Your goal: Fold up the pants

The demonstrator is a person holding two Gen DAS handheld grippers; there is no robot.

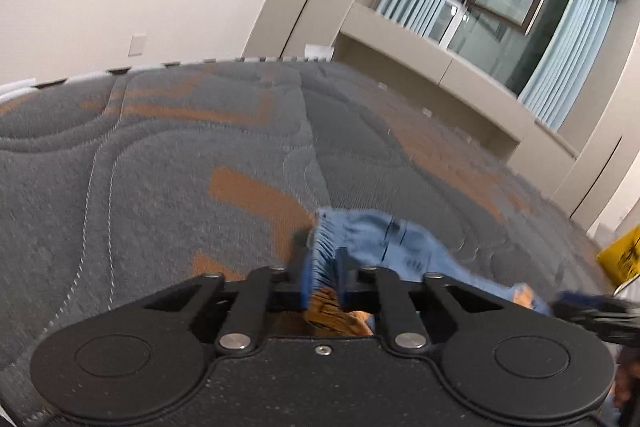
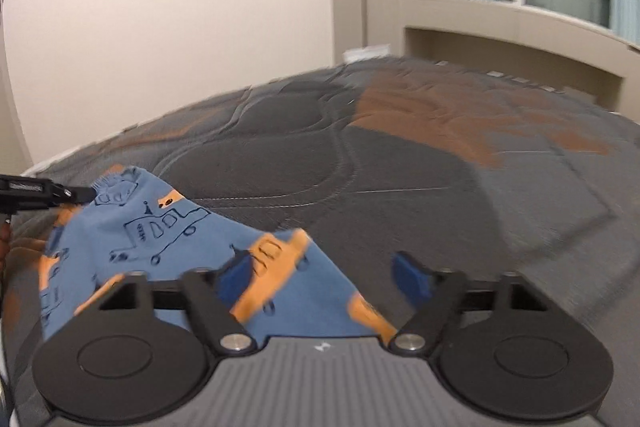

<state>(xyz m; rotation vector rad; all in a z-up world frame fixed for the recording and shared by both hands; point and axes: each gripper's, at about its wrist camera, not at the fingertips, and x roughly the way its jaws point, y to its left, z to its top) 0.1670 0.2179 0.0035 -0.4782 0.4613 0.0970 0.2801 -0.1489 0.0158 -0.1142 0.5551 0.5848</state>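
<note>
Left gripper (image 1: pixel 323 267) is clamping the gathered elastic waistband of the small blue cotton pants with orange car prints (image 1: pixel 372 239), jaws nearly together with fabric bunched between the blue pads. Right gripper (image 2: pixel 326 277) is sitting wide apart, gripping nothing; its left pad (image 2: pixel 236 277) is overlapping the cloth in view, contact unclear. Pants are lying partly lifted on the grey-and-orange quilted mattress (image 2: pixel 400 163), sloping from the waistband down toward the right gripper

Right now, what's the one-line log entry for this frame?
left gripper: shut on pants waistband | right gripper: open above pants | surface: mattress | fold: not finished
</note>
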